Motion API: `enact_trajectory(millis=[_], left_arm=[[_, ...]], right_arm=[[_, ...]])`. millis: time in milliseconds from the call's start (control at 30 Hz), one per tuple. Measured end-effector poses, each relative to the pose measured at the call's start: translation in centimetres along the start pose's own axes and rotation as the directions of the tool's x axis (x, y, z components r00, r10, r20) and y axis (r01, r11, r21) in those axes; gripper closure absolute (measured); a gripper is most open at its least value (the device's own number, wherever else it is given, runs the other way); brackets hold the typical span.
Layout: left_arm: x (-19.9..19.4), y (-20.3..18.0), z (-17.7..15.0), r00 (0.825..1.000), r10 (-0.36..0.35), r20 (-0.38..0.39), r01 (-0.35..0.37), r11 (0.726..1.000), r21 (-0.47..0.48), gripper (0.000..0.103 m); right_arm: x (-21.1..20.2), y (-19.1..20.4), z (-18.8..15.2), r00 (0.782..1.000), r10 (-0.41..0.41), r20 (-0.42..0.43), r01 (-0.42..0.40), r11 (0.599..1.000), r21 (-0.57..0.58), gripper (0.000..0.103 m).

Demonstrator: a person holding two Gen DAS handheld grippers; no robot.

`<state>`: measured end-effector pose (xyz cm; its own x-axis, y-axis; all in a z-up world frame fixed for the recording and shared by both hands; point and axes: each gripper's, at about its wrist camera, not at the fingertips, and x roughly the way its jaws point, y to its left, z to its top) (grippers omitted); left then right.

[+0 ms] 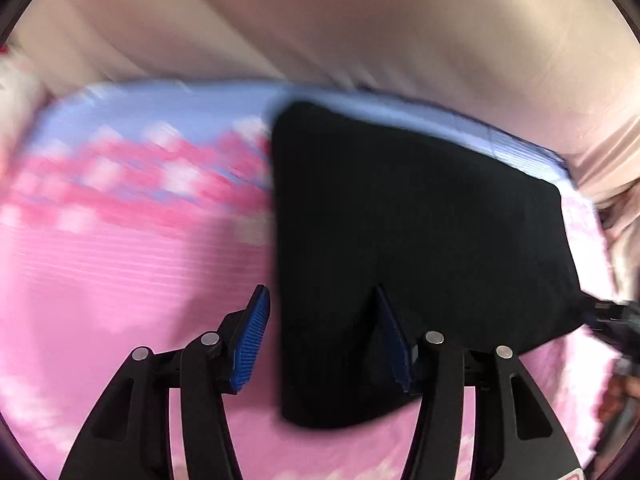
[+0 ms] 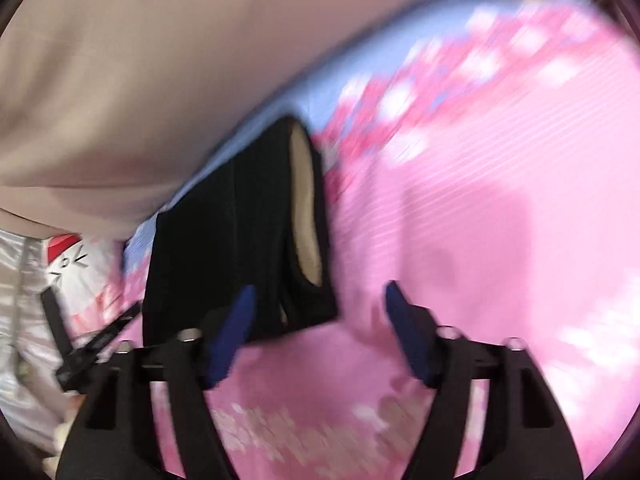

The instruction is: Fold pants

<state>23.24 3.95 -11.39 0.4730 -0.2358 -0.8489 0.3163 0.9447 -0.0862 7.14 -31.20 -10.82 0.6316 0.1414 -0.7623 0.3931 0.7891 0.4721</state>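
Left wrist view: the folded black fabric pants (image 1: 420,248) lie flat as a broad dark block on the pink bedsheet with white and red blossom print and a pale blue band (image 1: 120,264).
Pants position: they fill the centre and the 3 o'clock side of this view, and their far edge reaches the blue band at 12 o'clock.
Left tongs (image 1: 320,334): the blue ribbed pads stand apart; the left edge of the pants runs between them, and neither pad seems to press the cloth, though the blur makes this hard to judge.
Right wrist view: the same pants (image 2: 224,240) sit at 10 o'clock from the right tongs (image 2: 320,316), with a beige inner lining (image 2: 304,208) showing at the open end.
Right tongs: pads wide apart; the near corner of the pants lies just beside the left pad, and pink sheet shows in most of the gap.
Backdrop: a beige draped cloth (image 1: 360,28) hangs beyond the bed at 12 o'clock.
Side detail: a white cushion with a cartoon face and red cap (image 2: 76,264) at 9 o'clock.
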Motion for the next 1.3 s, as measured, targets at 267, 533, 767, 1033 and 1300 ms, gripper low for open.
enact_trajectory(millis=[267,533,767,1033,1300], left_arm=[[-12.6,-6.0,-0.3,0.958,0.221,0.184,-0.252,0.954,0.163,0.017],[-13.3,-11.0,-0.8,0.979,0.156,0.132,-0.178,0.968,0.177,0.016],[-13.2,-12.5,-1.0,0.980,0.170,0.099,-0.184,0.972,0.148,0.016],[-12.6,-11.9,-0.3,0.977,0.181,0.110,-0.196,0.970,0.143,0.016],[-12.5,-11.6,0.4,0.974,0.173,0.147,-0.196,0.967,0.161,0.016]], right_arm=[[-7.5,10.3,-0.1,0.987,-0.128,0.101,0.153,0.941,-0.301,0.028],[-8.1,13.3,-0.7,0.982,-0.130,0.140,0.169,0.933,-0.317,0.028],[-7.6,13.9,-1.3,0.975,-0.163,0.152,0.205,0.923,-0.325,0.028],[-6.6,13.8,-1.2,0.973,-0.174,0.150,0.214,0.924,-0.318,0.028],[-6.0,13.6,-1.3,0.972,-0.181,0.149,0.219,0.926,-0.307,0.028]])
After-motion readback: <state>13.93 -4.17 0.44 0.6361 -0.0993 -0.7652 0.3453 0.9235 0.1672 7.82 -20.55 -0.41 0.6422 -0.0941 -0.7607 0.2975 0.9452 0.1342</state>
